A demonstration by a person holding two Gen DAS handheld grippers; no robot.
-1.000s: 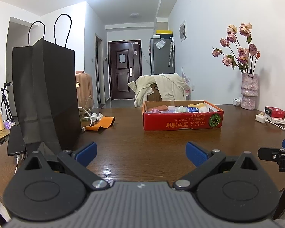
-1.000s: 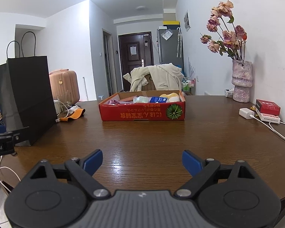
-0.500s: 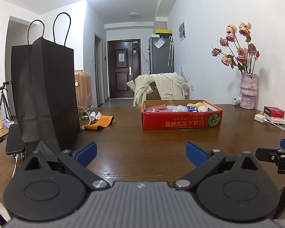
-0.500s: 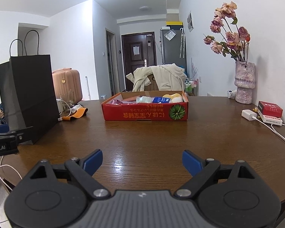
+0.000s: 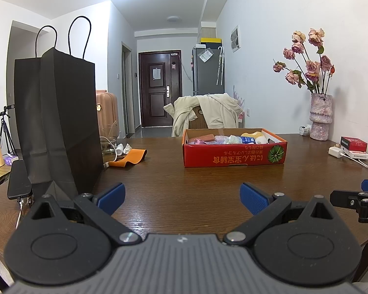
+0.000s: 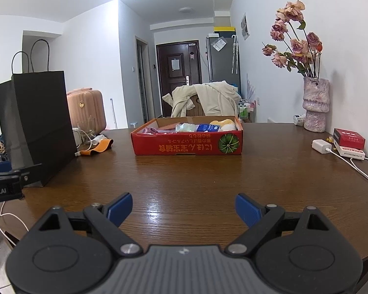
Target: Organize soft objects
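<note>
A red cardboard box (image 5: 234, 155) (image 6: 187, 144) stands on the far middle of the wooden table. It holds several soft items: pink and purple packs, a blue pack (image 6: 207, 128) and a yellow sponge-like piece (image 6: 223, 123). A tall black paper bag (image 5: 56, 122) (image 6: 34, 125) stands upright at the left. My left gripper (image 5: 181, 197) is open and empty, low over the near table. My right gripper (image 6: 184, 207) is open and empty too, well short of the box. The right gripper's tip shows at the right edge of the left wrist view (image 5: 355, 201).
An orange cloth strip (image 5: 128, 158) and white cables lie between bag and box. A vase of dried roses (image 6: 315, 104), a red packet (image 6: 348, 138) and a white charger (image 6: 321, 146) with cable sit at the right. A phone (image 5: 18, 182) lies left of the bag.
Both grippers have drifted slightly, so the box sits a little differently in each view. Both stay open and empty. Nothing on the table has moved.
</note>
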